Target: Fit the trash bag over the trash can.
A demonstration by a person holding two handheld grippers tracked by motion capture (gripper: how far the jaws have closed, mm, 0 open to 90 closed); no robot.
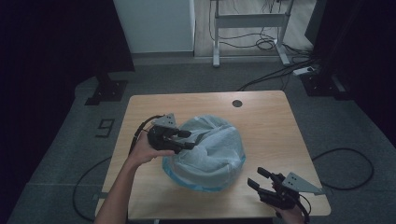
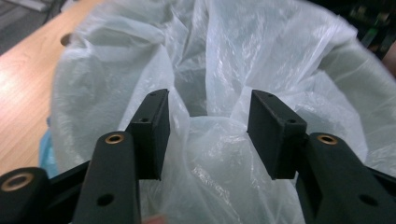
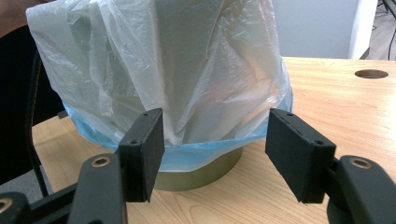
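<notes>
A thin, crinkled translucent plastic bag (image 1: 208, 151) is sitting draped over a round bin (image 3: 201, 170) near the middle of the wooden table (image 1: 271, 121), its blue hem hanging around the bin's wall. The left gripper (image 1: 187, 140) is hovering at the bag's left rim, jaws apart with a fold of film rising between the pads — not pinched. The right gripper (image 1: 259, 179) is waiting off the bag's near right, jaws apart on nothing; its view is showing the bin's olive base — hidden from above.
</notes>
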